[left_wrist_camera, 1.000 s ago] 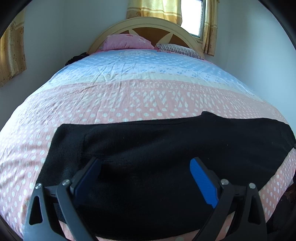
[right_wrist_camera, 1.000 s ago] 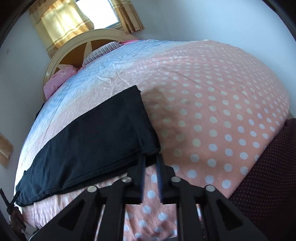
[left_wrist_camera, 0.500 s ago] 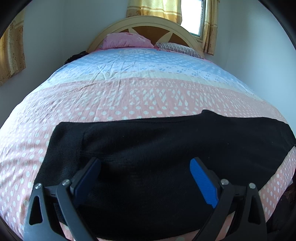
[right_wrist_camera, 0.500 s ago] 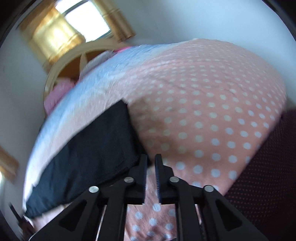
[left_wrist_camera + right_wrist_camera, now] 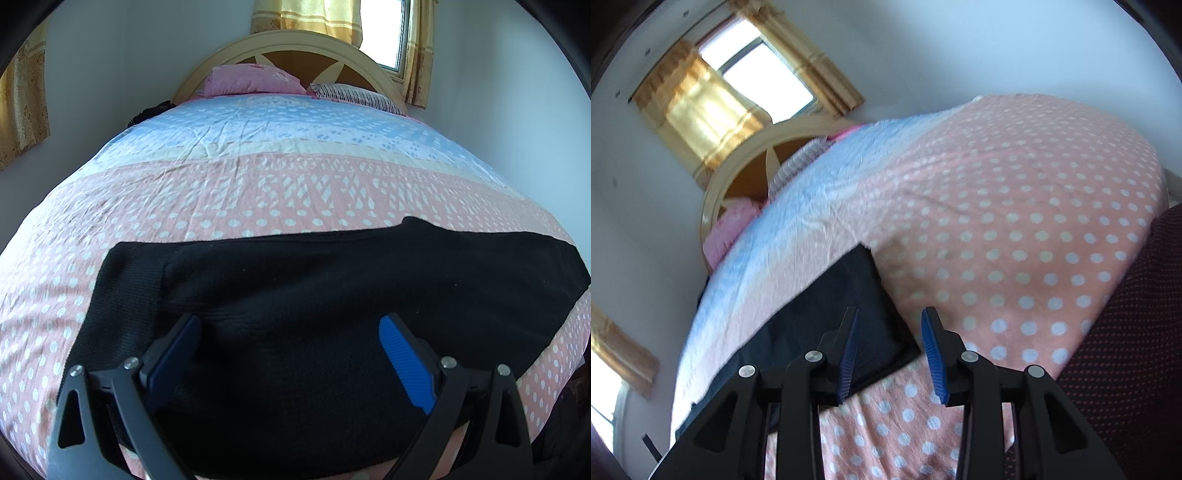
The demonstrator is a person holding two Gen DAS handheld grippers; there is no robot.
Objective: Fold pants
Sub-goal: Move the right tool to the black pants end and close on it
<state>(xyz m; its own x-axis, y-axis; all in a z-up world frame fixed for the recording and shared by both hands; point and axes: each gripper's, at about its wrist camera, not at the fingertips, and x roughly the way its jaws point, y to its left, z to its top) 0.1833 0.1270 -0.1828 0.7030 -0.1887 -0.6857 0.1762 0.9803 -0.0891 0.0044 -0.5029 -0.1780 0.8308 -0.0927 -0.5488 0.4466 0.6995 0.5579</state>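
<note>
Pale walls are enclosing a bed that is filling most of both views, its sheet running from pink with white dots near the foot to blue toward the headboard. A pink pillow and a striped pillow are lying side by side against that headboard, and yellow curtains are hanging at the window behind it.

Black pants are lying flat across the near part of the bed, stretching from left to right in the left wrist view, with a ribbed band showing at their left end. In the right wrist view the pants are ending in a squared corner on the dotted pink sheet.

The left gripper is hovering over the middle of the pants, its jaws standing wide apart and holding nothing; whether they are touching the cloth cannot be told. The right gripper is sitting at that corner of the pants, its jaws partly spread with a clear gap between the blue pads, gripping nothing. One pad is lying over the black cloth and the other over bare sheet. A dark red dotted fabric is filling the right edge of that view, which is slightly blurred.
</note>
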